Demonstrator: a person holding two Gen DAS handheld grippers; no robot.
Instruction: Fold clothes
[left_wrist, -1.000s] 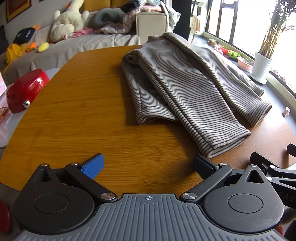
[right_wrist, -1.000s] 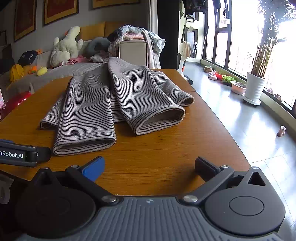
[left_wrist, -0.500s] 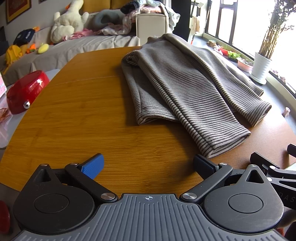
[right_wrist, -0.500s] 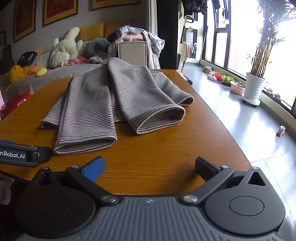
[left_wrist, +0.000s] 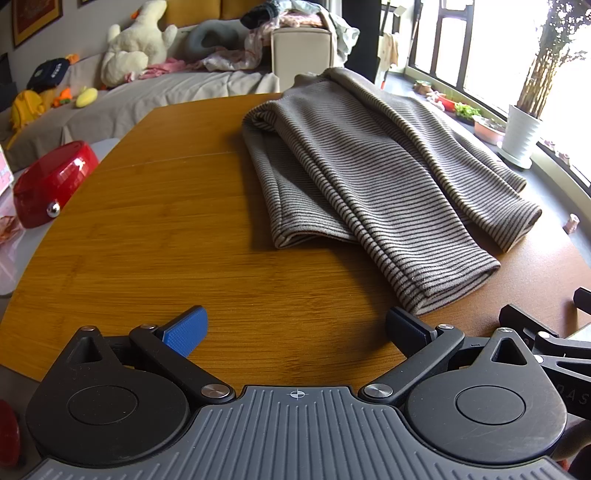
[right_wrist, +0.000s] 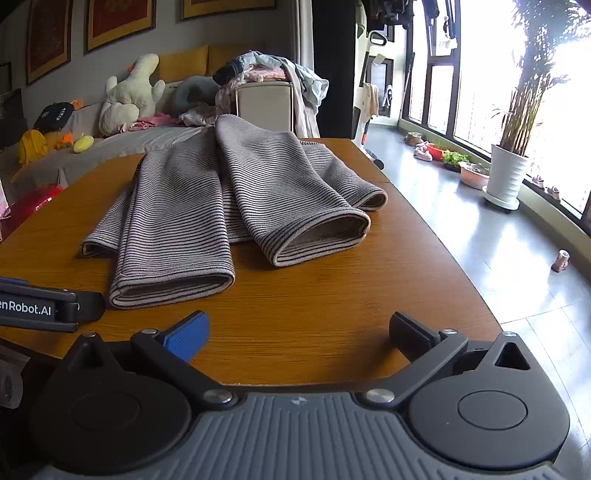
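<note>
Garment: striped knit trousers (left_wrist: 369, 177) are lying on the wooden table (left_wrist: 147, 229), far end trailing off the far edge, two leg cuffs pointing toward me.
Near cuff: the leg on the left in the right-wrist view is ending just beyond my left gripper (left_wrist: 295, 328), its hem (right_wrist: 173, 288) lying flat and doubled.
Right cuff: the other leg's hem (right_wrist: 325, 236) is gaping open, a little farther off and to the right.
Left gripper: I am holding it released, jaws spread wide, nothing between them, hovering over the near table edge.
Right gripper (right_wrist: 299, 332): I am holding it spread and empty too, near edge, right of the other.
Handling: I am judging the fabric soft, thick, limp and light; it should drape and sag, not slip, and layers may separate.
Hold: I am favouring a pinch through both layers at each hem's outer corner.
</note>
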